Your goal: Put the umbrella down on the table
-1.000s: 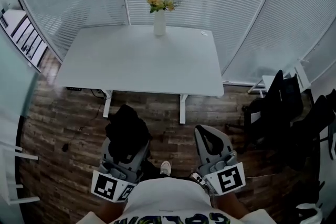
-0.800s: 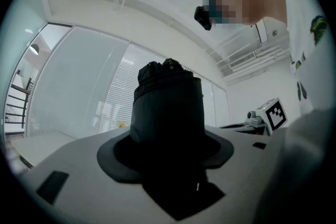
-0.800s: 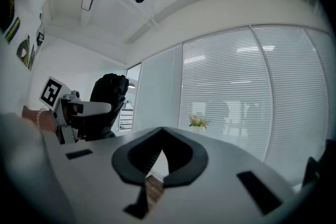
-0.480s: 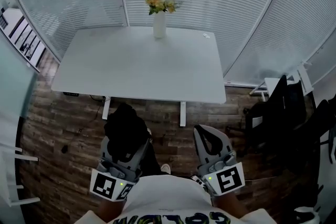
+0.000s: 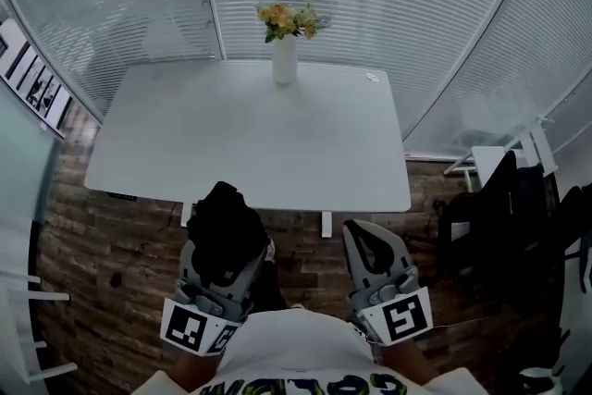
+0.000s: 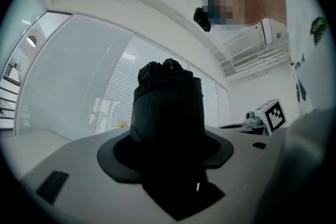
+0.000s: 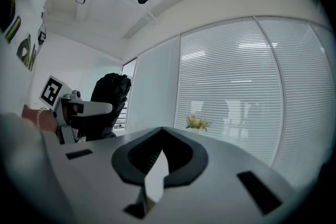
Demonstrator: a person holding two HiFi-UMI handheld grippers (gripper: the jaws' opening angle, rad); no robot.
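Note:
A folded black umbrella stands between the jaws of my left gripper, which is shut on it. In the left gripper view the umbrella rises as a dark bundle and fills the jaws. The left gripper hangs over the wooden floor, just short of the near edge of the white table. My right gripper is level with it on the right, its jaw tips together with nothing in them; its own view shows the same closed loop. In that view the umbrella is off to the left.
A white vase of yellow flowers stands at the table's far edge, with a small white item at the far right corner. Glass walls with blinds surround the table. Dark chairs or bags crowd the floor on the right.
Both grippers and the view have advanced toward the table, whose near edge now lies just ahead of the jaws. The grip on the umbrella is unchanged.

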